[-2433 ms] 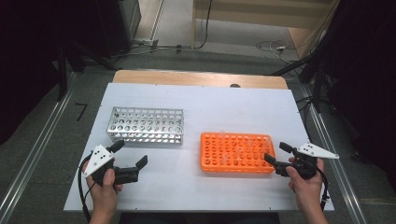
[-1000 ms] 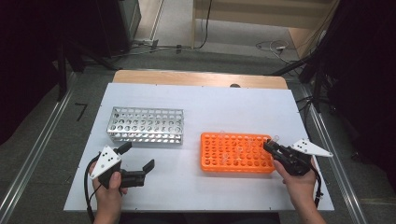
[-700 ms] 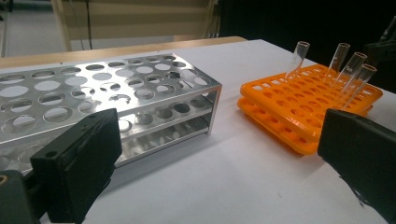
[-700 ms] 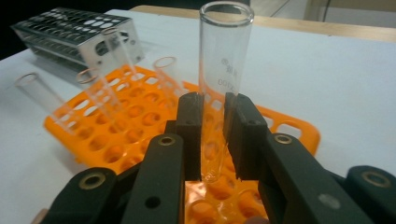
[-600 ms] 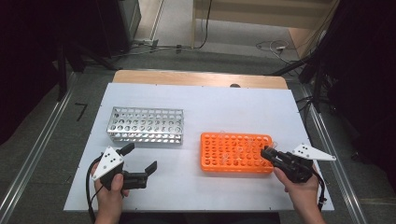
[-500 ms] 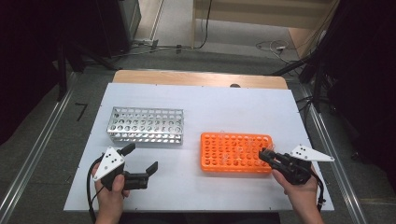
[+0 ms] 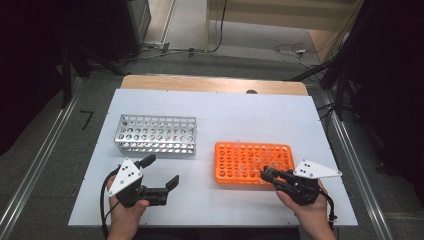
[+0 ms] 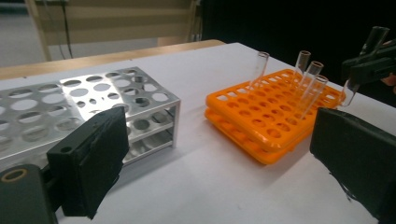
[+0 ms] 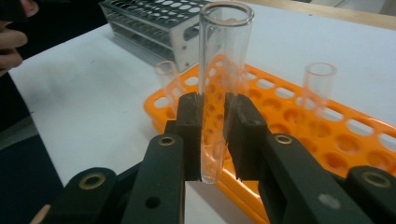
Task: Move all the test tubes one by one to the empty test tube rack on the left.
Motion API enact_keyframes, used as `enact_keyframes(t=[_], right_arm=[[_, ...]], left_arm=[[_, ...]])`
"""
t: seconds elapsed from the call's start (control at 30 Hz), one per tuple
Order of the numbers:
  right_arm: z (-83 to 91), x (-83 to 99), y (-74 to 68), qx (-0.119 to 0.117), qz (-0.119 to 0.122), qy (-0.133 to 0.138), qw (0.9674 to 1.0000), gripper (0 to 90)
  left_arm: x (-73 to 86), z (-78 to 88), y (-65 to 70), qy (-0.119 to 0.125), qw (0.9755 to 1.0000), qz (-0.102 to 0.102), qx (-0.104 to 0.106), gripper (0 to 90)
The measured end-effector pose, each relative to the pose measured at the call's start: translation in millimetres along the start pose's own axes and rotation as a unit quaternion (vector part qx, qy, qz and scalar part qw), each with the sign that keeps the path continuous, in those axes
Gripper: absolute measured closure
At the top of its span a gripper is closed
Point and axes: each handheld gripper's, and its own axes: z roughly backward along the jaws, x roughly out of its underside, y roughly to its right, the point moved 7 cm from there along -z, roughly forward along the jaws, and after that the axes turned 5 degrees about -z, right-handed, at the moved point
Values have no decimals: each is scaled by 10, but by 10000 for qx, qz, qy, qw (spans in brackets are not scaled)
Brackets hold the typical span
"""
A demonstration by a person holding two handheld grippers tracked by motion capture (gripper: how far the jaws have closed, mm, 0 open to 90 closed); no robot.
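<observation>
The right claw (image 9: 212, 135) squeezes a clear glass tube (image 9: 219, 70) and holds it upright, lifted just off the near right corner of the orange rack (image 7: 252, 162). The left claw (image 7: 161, 172) is wide open with nothing in it, though its jaws have just closed a little; it sits on the tabletop (image 7: 240, 112) left of the orange rack, in front of the silver rack (image 7: 156, 134). More tubes (image 8: 308, 77) stand in the orange rack, faint and hard to count from above.

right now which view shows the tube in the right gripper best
The right gripper view: the clear test tube stands upright, pinched between the right gripper jaws. The left gripper view shows it small at the far right. In the high view it is too small to make out by the orange rack.
</observation>
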Motion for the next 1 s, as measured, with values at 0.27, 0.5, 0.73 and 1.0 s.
enact_keyframes(t=[0.27, 0.5, 0.73, 1.0], right_arm=[[-152, 12, -256, -253, 211, -146, 9994, 737], [-298, 47, -418, -379, 351, -282, 9983, 737], [-415, 81, -523, -377, 532, -410, 9970, 737], [-529, 118, -652, -258, 914, -552, 9940, 737]], left_arm=[[-52, -106, 229, -164, 9996, 29, 234, 128], [-32, -242, 448, -414, 9981, 21, 455, 237], [-53, -323, 607, -493, 9960, 35, 747, 314], [-53, -393, 776, -569, 9919, -26, 1135, 439]])
